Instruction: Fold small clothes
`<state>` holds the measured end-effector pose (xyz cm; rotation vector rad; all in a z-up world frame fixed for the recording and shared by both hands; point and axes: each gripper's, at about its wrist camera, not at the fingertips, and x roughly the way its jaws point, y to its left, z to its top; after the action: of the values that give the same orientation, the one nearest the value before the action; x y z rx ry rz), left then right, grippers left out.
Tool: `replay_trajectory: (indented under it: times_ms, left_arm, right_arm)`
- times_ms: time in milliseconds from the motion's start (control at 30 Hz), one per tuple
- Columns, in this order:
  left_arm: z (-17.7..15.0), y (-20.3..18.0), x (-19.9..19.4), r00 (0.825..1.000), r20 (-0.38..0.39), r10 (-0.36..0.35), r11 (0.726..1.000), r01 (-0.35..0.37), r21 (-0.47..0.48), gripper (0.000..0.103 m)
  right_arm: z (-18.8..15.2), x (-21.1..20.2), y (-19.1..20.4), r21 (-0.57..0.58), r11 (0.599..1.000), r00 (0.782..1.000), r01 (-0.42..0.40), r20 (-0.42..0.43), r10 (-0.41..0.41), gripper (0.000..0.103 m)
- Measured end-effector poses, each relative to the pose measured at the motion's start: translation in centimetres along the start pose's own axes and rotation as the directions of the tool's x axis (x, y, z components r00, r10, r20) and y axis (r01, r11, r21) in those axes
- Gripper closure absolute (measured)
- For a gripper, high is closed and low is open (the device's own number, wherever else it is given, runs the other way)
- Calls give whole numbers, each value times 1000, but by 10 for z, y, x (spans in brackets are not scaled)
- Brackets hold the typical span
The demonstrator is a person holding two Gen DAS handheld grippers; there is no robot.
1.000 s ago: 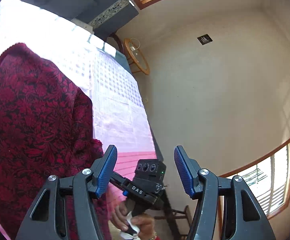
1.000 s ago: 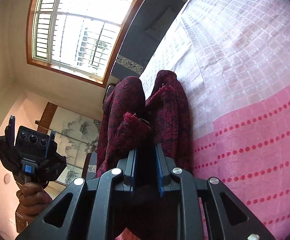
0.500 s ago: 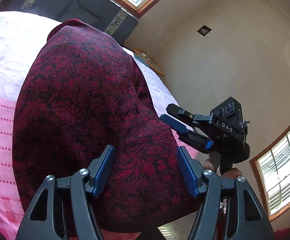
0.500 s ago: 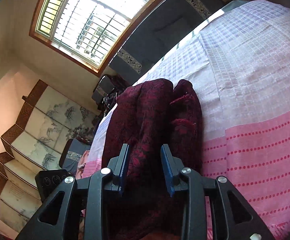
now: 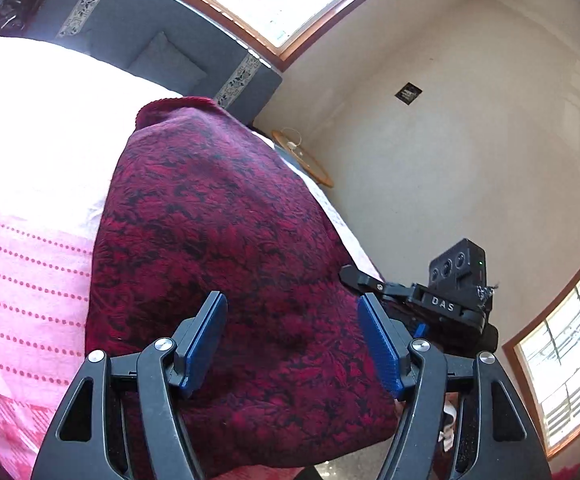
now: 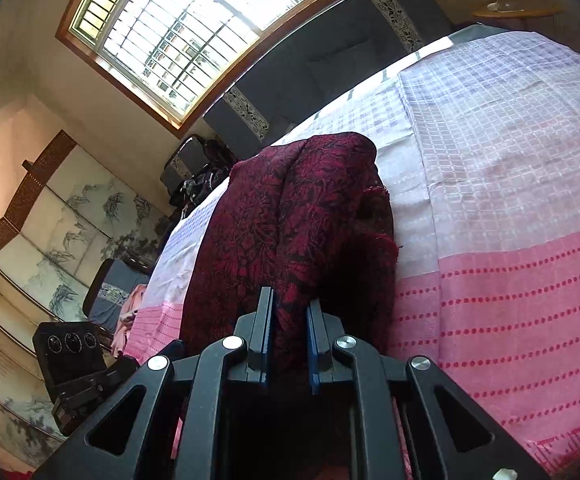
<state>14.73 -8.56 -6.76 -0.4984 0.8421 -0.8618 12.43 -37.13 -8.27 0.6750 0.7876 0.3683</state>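
Right gripper (image 6: pixel 289 320) has clamped red garment (image 6: pixel 290 216).

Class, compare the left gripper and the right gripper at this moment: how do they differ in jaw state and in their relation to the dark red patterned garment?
The left gripper has its jaws spread wide; the right gripper has its jaws pinched close. The left gripper holds nothing, with the dark red patterned garment lying ahead of its fingers; the right gripper clamps a fold of that garment. Both have blue finger pads and point over the pink-and-white bedspread.
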Motion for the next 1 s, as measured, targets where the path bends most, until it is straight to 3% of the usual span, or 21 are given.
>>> replay_trajectory:
  times_ms: [100,267,367,500,700,733,800,900,1000]
  left_arm:
    - [-11,14,14,998,-63,10,999,-13,-45,35]
    - [-24,2,21,994,-68,82,991,-75,110,35]
    - [-26,-1,26,992,-75,98,985,-86,146,35]
    - [-34,4,21,994,-68,84,989,-74,132,35]
    - [-47,4,15,993,-47,109,982,-100,163,35]
    - [-43,-1,20,993,-41,110,982,-102,160,35]
    - [-42,-1,18,994,-19,110,983,-106,150,35]
    - [-46,4,8,993,38,108,987,-112,114,35]
    - [-46,15,-2,990,108,86,996,-89,20,35]
  right_arm:
    - [-17,4,-25,57,998,999,27,-33,-25,90]
    - [-34,1,-42,134,991,999,-29,-25,33,88]
    - [-30,-11,-42,132,991,1000,-12,13,10,83]
    - [-18,-19,-52,153,988,998,39,37,-45,55]
    - [6,6,-55,167,986,1000,0,-24,4,55]
    - [9,10,-51,150,989,1000,0,-29,4,57]
    - [13,19,-37,92,995,998,31,-52,-26,80]
    - [21,29,-17,8,999,997,50,-61,-49,85]
    - [40,44,2,-41,999,998,-2,-58,-1,87]
